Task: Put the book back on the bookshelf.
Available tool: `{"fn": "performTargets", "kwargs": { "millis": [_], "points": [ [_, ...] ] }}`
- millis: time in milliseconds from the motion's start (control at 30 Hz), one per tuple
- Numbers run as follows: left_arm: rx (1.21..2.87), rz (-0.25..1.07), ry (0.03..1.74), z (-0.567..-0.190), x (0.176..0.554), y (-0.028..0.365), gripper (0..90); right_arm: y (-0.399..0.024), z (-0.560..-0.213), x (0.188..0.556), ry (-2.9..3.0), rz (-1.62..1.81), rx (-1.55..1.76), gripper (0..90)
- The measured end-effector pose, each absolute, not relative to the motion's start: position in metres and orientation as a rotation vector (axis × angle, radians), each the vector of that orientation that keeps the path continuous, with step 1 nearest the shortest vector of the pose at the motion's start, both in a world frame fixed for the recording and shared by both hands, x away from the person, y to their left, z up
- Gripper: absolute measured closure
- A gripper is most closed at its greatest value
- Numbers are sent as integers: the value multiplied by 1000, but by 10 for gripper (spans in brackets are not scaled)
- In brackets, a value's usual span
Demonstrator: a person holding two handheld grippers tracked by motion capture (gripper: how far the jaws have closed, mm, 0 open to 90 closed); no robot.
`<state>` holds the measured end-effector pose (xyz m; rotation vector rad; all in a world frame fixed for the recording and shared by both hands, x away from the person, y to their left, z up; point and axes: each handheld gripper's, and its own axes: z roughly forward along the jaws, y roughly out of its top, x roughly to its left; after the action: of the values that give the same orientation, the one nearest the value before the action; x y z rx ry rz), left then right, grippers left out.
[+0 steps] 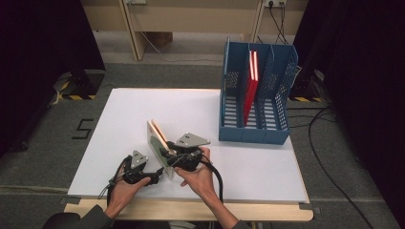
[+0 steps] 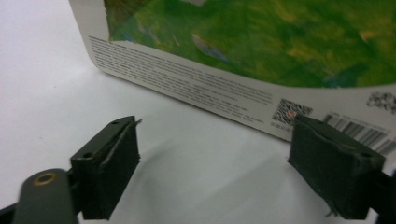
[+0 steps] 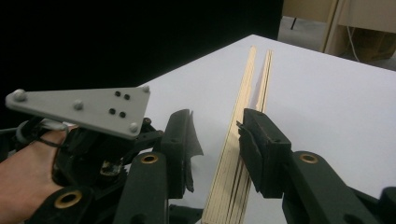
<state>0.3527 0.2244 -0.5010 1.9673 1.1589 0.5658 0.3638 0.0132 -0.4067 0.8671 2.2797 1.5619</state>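
From the high view, the book (image 1: pixel 158 143) stands on edge on the white bench (image 1: pixel 119 129), with the right claw (image 1: pixel 168 153) at it and the left claw (image 1: pixel 154 179) just beside. Left gripper view has its jaws released, nothing between them, facing the green cover (image 2: pixel 261 37). In the right gripper view the book's page edge (image 3: pixel 233 158) sits between the jaws, but I can't tell if they're actually pinching it.

Book (image 2: pixel 261 56) cut off by top and right edges in left gripper view; its back-cover print too small to read. In right gripper view, book's lower end runs off bottom edge. Red book (image 1: pixel 250 88) in rack (image 1: pixel 253 131) partly hidden by a divider.
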Motion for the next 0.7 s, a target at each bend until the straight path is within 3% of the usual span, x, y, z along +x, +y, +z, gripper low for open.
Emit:
{"fn": "performTargets", "kwargs": {
  "millis": [700],
  "points": [
    [1856,601,1203,-486,357,256,149,32,-407,352,2310,1572,770,613]
  ]
}}
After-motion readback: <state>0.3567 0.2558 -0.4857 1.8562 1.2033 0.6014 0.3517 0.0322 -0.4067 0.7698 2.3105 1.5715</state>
